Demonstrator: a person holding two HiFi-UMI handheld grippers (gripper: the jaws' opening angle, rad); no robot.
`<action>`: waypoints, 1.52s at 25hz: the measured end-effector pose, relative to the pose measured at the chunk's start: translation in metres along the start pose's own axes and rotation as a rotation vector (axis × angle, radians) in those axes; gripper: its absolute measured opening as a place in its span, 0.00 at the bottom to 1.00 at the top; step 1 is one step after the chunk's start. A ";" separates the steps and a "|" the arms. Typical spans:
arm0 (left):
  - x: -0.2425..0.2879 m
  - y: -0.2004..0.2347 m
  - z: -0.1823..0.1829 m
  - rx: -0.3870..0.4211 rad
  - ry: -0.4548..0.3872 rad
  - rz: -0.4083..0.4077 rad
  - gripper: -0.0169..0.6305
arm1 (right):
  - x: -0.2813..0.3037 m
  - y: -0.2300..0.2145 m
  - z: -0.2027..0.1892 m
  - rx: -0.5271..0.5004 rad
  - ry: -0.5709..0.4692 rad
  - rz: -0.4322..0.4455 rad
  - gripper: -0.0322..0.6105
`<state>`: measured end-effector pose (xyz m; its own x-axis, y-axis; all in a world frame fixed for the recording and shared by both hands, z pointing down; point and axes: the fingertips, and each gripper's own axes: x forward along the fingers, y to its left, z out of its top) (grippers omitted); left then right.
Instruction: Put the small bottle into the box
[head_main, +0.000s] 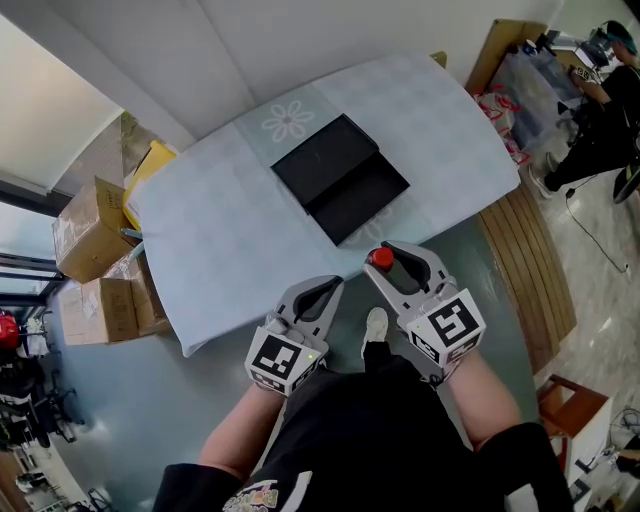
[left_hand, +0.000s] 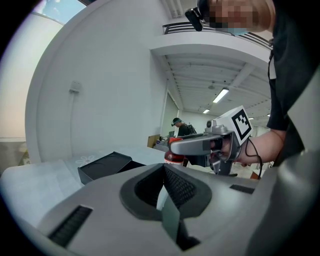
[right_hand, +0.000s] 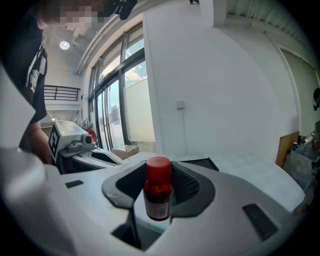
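Note:
A small red bottle (right_hand: 158, 194) with a red cap stands upright between the jaws of my right gripper (head_main: 388, 263), which is shut on it; its cap (head_main: 380, 258) shows in the head view and the bottle (left_hand: 172, 156) in the left gripper view. The black box (head_main: 341, 178) lies open on the pale blue table (head_main: 220, 240), its lid beside the tray, beyond both grippers. My left gripper (head_main: 322, 296) is held near the table's front edge, shut with nothing in it. The box (left_hand: 102, 166) sits ahead left of the left gripper. A corner of the box (right_hand: 200, 162) shows behind the right jaws.
Cardboard boxes (head_main: 92, 235) are stacked on the floor left of the table, with a yellow item (head_main: 145, 172) beside them. A wooden bench (head_main: 530, 270) runs along the table's right side. A person (head_main: 600, 100) sits at the far right.

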<state>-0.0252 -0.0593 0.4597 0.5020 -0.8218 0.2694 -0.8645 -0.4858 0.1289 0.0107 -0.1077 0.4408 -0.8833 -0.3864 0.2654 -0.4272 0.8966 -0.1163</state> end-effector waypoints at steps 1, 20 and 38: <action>0.005 0.001 0.001 -0.002 -0.001 0.008 0.04 | 0.001 -0.006 0.000 -0.003 0.001 0.008 0.29; 0.052 0.005 0.015 -0.033 -0.005 0.149 0.04 | 0.018 -0.065 0.010 -0.039 0.015 0.132 0.29; 0.098 0.060 0.000 -0.077 0.031 0.105 0.04 | 0.091 -0.104 -0.010 -0.024 0.053 0.134 0.29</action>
<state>-0.0284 -0.1690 0.4942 0.4087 -0.8568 0.3143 -0.9122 -0.3724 0.1707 -0.0233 -0.2335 0.4863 -0.9205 -0.2514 0.2991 -0.3007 0.9446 -0.1316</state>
